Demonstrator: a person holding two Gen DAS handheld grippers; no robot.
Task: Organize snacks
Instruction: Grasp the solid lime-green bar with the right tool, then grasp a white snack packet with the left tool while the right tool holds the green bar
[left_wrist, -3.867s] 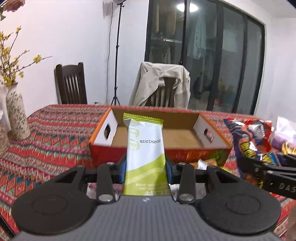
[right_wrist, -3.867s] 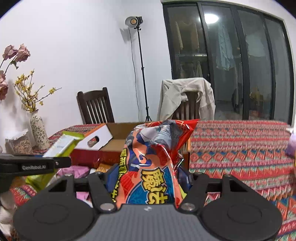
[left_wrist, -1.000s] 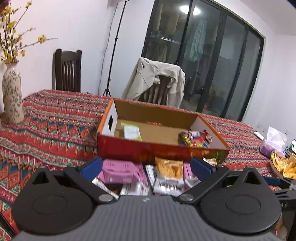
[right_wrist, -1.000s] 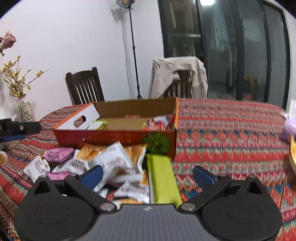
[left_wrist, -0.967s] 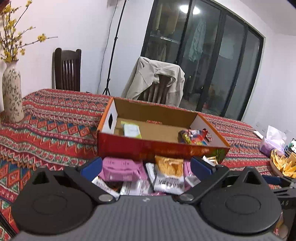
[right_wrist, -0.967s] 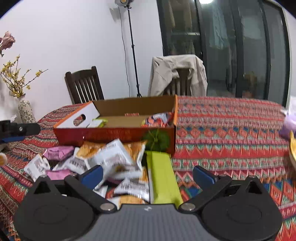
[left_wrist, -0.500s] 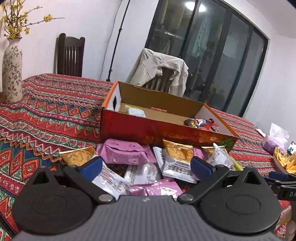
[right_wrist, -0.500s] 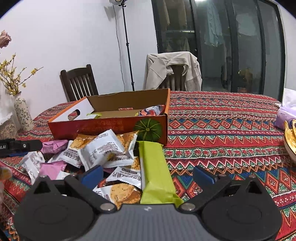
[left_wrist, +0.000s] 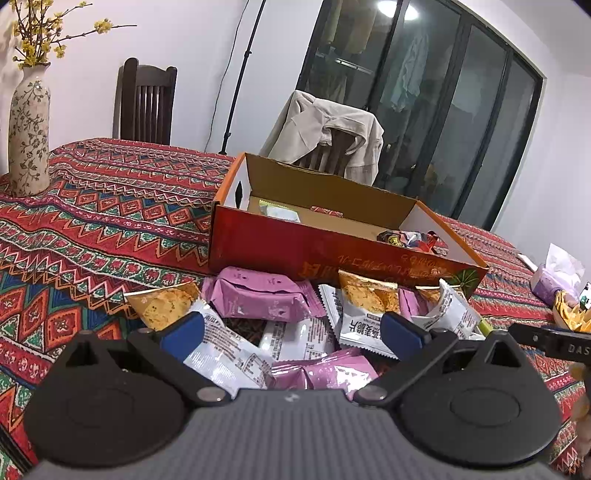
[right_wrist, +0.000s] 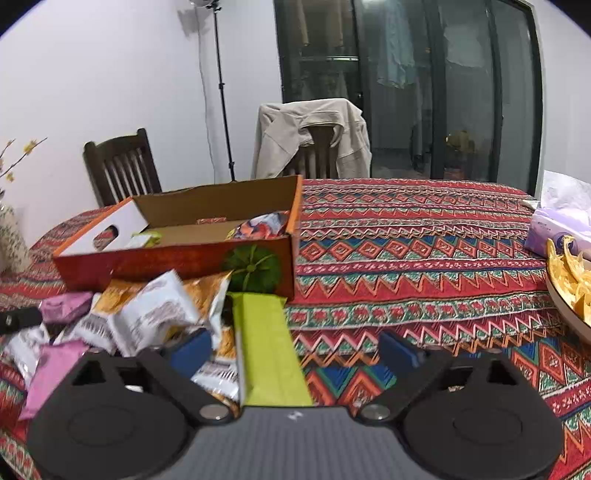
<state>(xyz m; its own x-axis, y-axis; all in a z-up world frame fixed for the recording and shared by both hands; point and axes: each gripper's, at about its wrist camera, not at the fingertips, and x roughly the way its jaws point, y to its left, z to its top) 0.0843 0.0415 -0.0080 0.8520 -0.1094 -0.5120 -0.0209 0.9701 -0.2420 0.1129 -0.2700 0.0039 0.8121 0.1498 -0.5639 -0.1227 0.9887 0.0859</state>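
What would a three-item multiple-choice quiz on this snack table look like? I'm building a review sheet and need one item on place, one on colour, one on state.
1. Where does the long green packet lie?
A. On the tablecloth in front of the cardboard box, between the right gripper's fingers
B. Inside the box
C. On the dark wooden chair

2. What colour is the wrapped snack lying against the box's front wall in the left wrist view?
A. Blue
B. Pink-purple
C. Black

3. What is the state of the left gripper?
A. Shut on a packet
B. Open above the pile, gripping nothing
C. Shut and empty

Answers:
1 A: the packet lies flat on the cloth with a blue pad on each side, neither touching it.
2 B: its wrapper is plainly pink-purple.
3 B: its pads stand wide apart over loose packets.
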